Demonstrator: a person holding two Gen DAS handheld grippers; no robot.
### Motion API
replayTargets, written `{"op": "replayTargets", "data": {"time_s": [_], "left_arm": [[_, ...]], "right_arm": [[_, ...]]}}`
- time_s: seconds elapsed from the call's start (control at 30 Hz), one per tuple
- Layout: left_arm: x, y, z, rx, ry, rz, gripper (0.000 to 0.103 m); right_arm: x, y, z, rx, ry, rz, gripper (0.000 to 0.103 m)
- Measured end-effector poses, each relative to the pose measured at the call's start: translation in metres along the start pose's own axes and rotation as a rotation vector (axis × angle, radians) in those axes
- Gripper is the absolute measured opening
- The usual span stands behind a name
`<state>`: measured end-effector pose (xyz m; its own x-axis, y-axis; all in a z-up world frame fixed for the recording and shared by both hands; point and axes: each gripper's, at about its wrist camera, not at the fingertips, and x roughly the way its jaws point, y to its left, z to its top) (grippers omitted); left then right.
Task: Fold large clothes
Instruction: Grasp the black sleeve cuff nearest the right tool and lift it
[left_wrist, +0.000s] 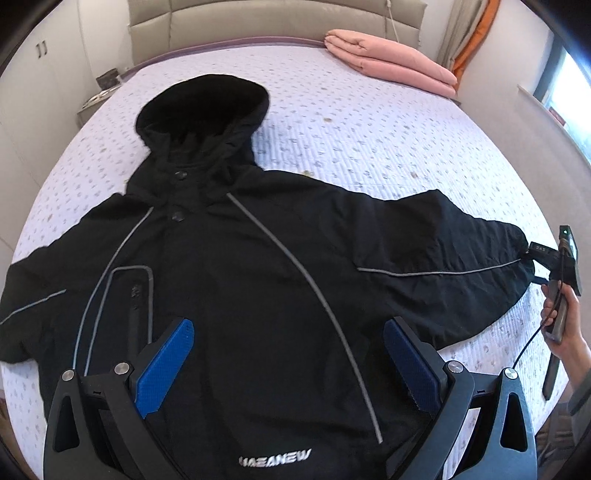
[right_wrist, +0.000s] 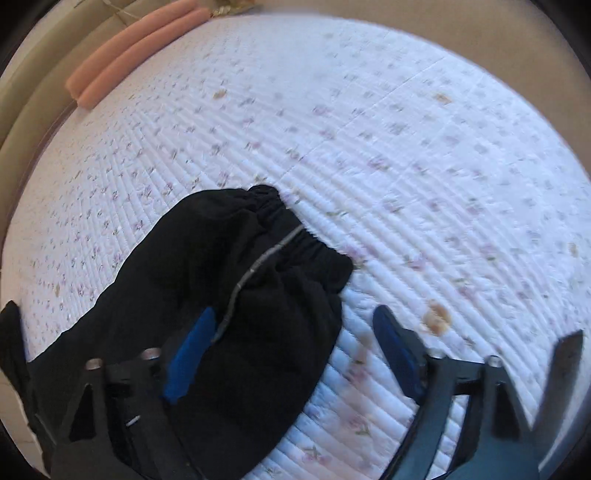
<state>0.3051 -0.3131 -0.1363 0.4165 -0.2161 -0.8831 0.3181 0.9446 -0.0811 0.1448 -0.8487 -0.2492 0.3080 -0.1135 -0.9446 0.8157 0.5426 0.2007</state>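
A black hooded jacket (left_wrist: 258, 277) with grey piping lies front up on the bed, hood (left_wrist: 207, 107) toward the headboard and both sleeves spread out. My left gripper (left_wrist: 288, 326) hovers open over the jacket's lower front, with its blue pads wide apart and nothing between them. A hand (left_wrist: 565, 325) holds my right gripper (left_wrist: 535, 267) at the end of the right sleeve. In the right wrist view the right gripper (right_wrist: 293, 314) stands open just above the sleeve. The elastic cuff (right_wrist: 295, 229) lies ahead of the pads, and the sleeve's edge runs between them without being pinched.
The bed (left_wrist: 369, 140) has a quilted white floral cover. A folded pink blanket (left_wrist: 391, 62) sits at its far right corner by the padded headboard (left_wrist: 277, 22). A nightstand (left_wrist: 99, 96) stands at the far left, and a window sill runs along the right.
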Motion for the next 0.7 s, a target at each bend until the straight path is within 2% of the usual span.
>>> {"op": "replayTargets", "data": {"time_s": [0.1, 0.17, 0.23, 0.27, 0.4, 0.47, 0.5, 0.63, 0.7], "left_arm": [[0.010, -0.013, 0.006, 0.021, 0.003, -0.031, 0.102], [0.018, -0.024, 0.010, 0.032, 0.014, -0.079, 0.102], [0.028, -0.035, 0.015, 0.038, 0.029, -0.108, 0.102], [0.032, -0.041, 0.018, 0.045, 0.032, -0.115, 0.102], [0.053, -0.075, 0.028, 0.099, 0.016, -0.141, 0.102], [0.071, -0.097, 0.032, 0.139, 0.025, -0.160, 0.102], [0.080, -0.104, 0.032, 0.149, 0.033, -0.168, 0.102], [0.124, -0.131, 0.028, 0.201, 0.096, -0.172, 0.094], [0.145, -0.139, 0.024, 0.217, 0.140, -0.146, 0.094]], "right_arm": [[0.002, 0.005, 0.002, -0.019, -0.007, 0.023, 0.064], [-0.001, 0.011, 0.000, -0.056, -0.020, 0.011, 0.040], [-0.009, 0.018, -0.004, -0.098, -0.028, 0.027, 0.024], [-0.020, 0.023, -0.008, -0.128, -0.045, 0.024, 0.020], [-0.079, 0.032, -0.020, -0.215, -0.181, 0.018, 0.018], [-0.095, 0.025, -0.024, -0.221, -0.217, 0.001, 0.018], [-0.092, 0.021, -0.025, -0.221, -0.211, -0.006, 0.018], [-0.041, 0.004, -0.031, -0.206, -0.076, -0.053, 0.018], [-0.018, 0.001, -0.032, -0.190, -0.034, -0.059, 0.018]]}}
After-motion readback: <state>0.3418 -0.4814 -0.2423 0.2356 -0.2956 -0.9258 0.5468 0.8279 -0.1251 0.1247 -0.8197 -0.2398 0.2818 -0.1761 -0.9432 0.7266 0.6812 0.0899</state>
